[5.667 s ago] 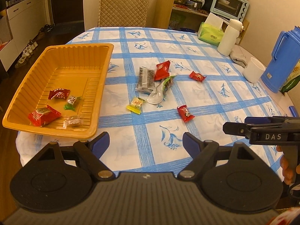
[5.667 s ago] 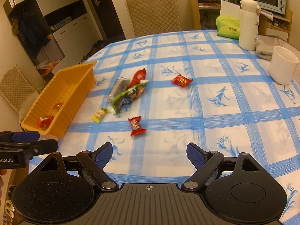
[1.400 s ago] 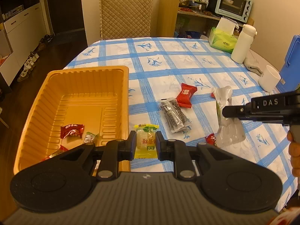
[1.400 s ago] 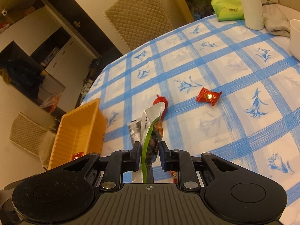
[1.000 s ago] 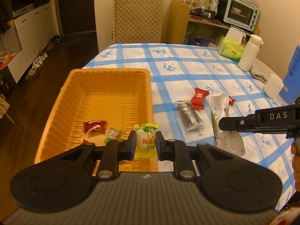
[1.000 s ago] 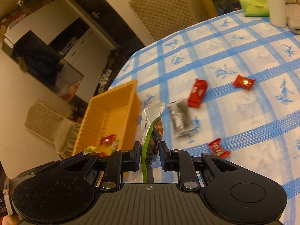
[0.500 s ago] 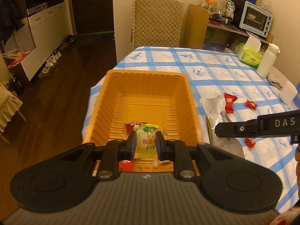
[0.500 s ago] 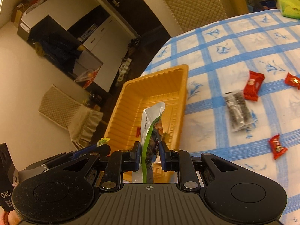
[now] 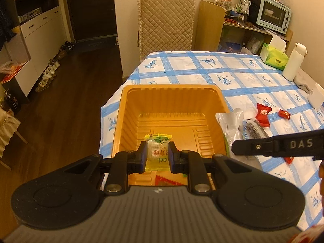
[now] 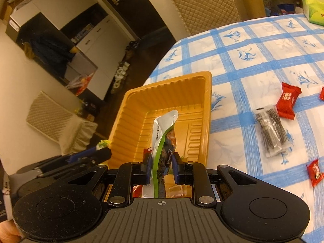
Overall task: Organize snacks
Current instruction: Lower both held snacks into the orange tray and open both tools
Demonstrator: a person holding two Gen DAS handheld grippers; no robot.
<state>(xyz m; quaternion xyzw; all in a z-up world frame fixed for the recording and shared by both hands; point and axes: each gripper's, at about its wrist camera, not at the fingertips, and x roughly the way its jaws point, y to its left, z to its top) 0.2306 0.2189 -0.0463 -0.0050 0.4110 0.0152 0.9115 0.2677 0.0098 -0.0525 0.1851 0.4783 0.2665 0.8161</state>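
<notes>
Your left claw (image 9: pixel 157 155) is squeezed tight on a little yellow candy packet (image 9: pixel 157 151) — the packet stands up between the two pads. Right under and ahead of that claw is the orange tray (image 9: pixel 129 109), with a red wrapper (image 9: pixel 165 180) lying in its near end, just below the claw.

Your right claw (image 10: pixel 161 169) is pinched shut on a tall silver and green snack bag (image 10: pixel 164 135), which sticks up past the tips. This claw is over the near end of the same tray, and the left claw is just to its left.

Off to the right of your right claw, on the checked surface (image 10: pixel 239 77), lie a clear packet of dark sticks (image 10: pixel 271 129) and a small red candy (image 10: pixel 314 172). A bit farther out is a bigger red packet (image 10: pixel 286 101), just past the dark sticks.
</notes>
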